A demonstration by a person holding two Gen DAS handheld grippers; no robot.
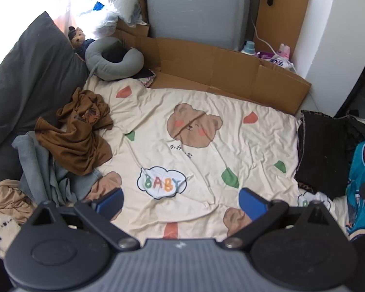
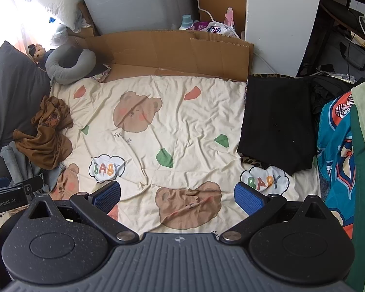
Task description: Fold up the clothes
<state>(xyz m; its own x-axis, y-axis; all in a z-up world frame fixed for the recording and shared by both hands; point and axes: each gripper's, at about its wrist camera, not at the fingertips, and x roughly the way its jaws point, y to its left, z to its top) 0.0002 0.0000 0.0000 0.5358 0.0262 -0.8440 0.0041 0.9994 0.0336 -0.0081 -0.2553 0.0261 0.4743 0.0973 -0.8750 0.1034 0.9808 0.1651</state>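
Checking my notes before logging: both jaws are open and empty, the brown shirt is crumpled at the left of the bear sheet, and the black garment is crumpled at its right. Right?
Not quite. The black garment lies flat and folded, not crumpled, as the right wrist view shows. The brown shirt is crumpled at the left of the bear sheet, and both jaws are open and empty.

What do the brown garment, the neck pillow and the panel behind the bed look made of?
Brown garment: thin, drapey fabric with a slight sheen, likely a knit; it crumples into soft folds.
Neck pillow: matte grey cloth over soft stuffing, judging by its rounded bulge.
Cardboard panel: brown corrugated cardboard, matte, with flap creases and cut edges.
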